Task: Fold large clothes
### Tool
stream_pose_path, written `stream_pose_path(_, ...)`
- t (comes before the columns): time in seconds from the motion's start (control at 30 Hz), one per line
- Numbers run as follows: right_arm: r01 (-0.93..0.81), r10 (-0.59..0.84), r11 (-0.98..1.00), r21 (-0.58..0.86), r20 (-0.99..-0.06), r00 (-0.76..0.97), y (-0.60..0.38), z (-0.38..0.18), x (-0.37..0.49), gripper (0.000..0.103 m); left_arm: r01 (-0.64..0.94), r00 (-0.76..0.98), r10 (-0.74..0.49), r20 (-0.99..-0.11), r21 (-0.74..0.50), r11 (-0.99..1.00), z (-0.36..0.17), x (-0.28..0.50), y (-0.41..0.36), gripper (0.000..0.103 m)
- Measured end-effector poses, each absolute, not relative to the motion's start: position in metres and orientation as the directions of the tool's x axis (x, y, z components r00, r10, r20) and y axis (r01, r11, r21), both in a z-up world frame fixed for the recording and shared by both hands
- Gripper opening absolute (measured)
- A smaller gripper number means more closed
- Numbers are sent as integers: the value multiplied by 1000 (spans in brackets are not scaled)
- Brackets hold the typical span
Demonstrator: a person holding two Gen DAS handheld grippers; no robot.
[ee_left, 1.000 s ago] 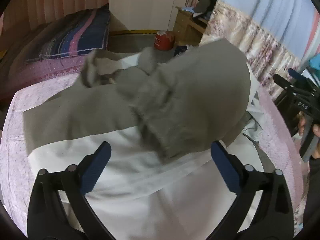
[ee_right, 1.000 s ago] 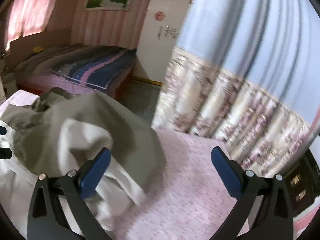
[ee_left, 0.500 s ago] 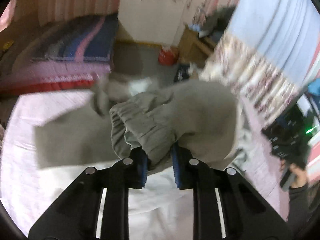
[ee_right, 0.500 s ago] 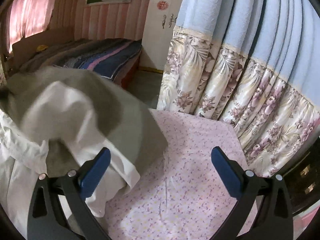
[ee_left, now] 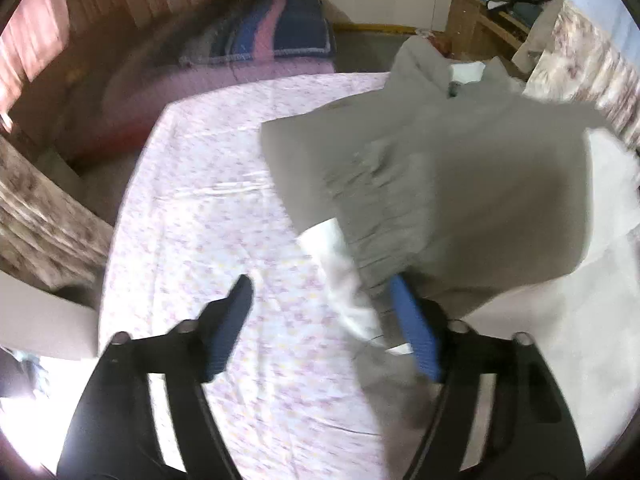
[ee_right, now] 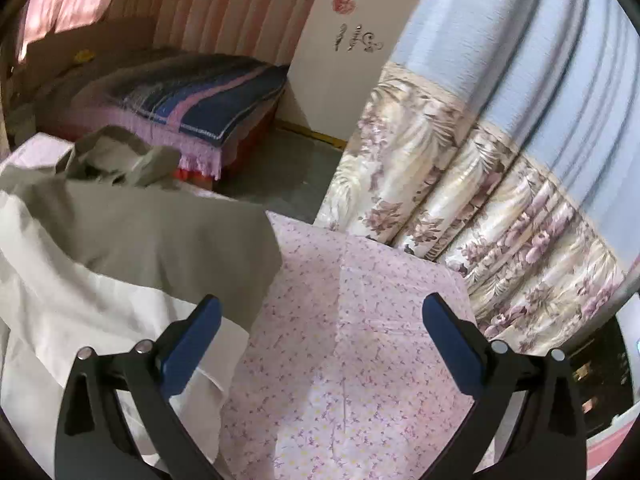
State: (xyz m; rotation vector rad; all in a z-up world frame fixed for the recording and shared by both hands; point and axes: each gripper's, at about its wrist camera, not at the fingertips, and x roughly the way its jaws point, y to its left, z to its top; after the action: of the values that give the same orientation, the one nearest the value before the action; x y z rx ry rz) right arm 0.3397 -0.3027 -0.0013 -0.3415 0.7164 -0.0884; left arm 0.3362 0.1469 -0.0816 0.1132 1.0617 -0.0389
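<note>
A large grey jacket (ee_left: 460, 168) with a white lining lies spread on the pink flowered sheet (ee_left: 208, 208). Its sleeve is folded across the body, and the gathered cuff (ee_left: 380, 240) ends just ahead of my left gripper's right finger. My left gripper (ee_left: 320, 282) hangs over the jacket's left edge with its jaws opening. Only a loose flap of white lining lies between them, and the pads press on nothing. In the right wrist view the jacket (ee_right: 160, 232) lies at the left. My right gripper (ee_right: 320, 304) stands open over bare sheet (ee_right: 360, 320), its left finger above the white lining.
A second bed with a blue and pink striped blanket (ee_right: 192, 96) stands beyond a strip of grey floor. A flowered curtain (ee_right: 460, 200) hangs close along the right side. A wooden desk (ee_left: 480, 16) piled with things is at the far right. More curtain (ee_left: 36, 208) hangs at the left.
Half a second ago my left gripper was shut on the sleeve cuff. It has since let go, opened and swung left. The jacket lies flatter. My right gripper stayed open and shifted slightly.
</note>
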Motion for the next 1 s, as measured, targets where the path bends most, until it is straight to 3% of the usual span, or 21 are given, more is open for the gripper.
stream_pose_path(0.13, -107, -118, 941, -322, -606, 787, -286, 8, 329, 101, 31, 617, 55, -785, 94, 995, -52, 319, 153, 86)
stream_pose_path(0.27, -242, 65, 944, -223, -594, 801, -261, 20, 317, 101, 56, 706, -36, -707, 5, 998, -22, 316, 132, 89)
stream_pose_path(0.37, -342, 168, 922, -182, -607, 777, -237, 10, 316, 100, 114, 683, -139, -717, -84, 990, -31, 332, 103, 88)
stream_pose_path(0.4, -381, 192, 906, -184, -622, 759, -228, 2, 316, 96, 133, 670, -158, -725, -93, 987, -37, 337, 91, 84)
stream_pose_path(0.47, -417, 182, 881, -221, -656, 732, -215, -14, 319, 64, 165, 638, -158, -754, -67, 984, -53, 347, 72, 72)
stream_pose_path(0.5, -438, 178, 872, -218, -693, 699, -211, -25, 323, 40, 175, 623, -127, -772, -21, 984, -65, 355, 63, 65)
stream_pose_path(0.57, -456, 161, 861, -225, -730, 664, -210, -45, 330, 36, 183, 599, -51, -799, 74, 980, -85, 366, 53, 54)
stream_pose_path(0.7, -472, 78, 805, -359, -725, 684, -214, -77, 336, 30, 194, 540, -24, -841, 97, 976, -111, 378, 60, 38)
stream_pose_path(0.87, -511, 84, 762, -397, -723, 686, -217, -101, 348, 28, 226, 528, -18, -849, 120, 967, -130, 390, 63, 37)
stream_pose_path(1.0, -515, 119, 784, -346, -731, 672, -223, -105, 355, 27, 224, 558, -3, -830, 147, 963, -137, 393, 65, 37)
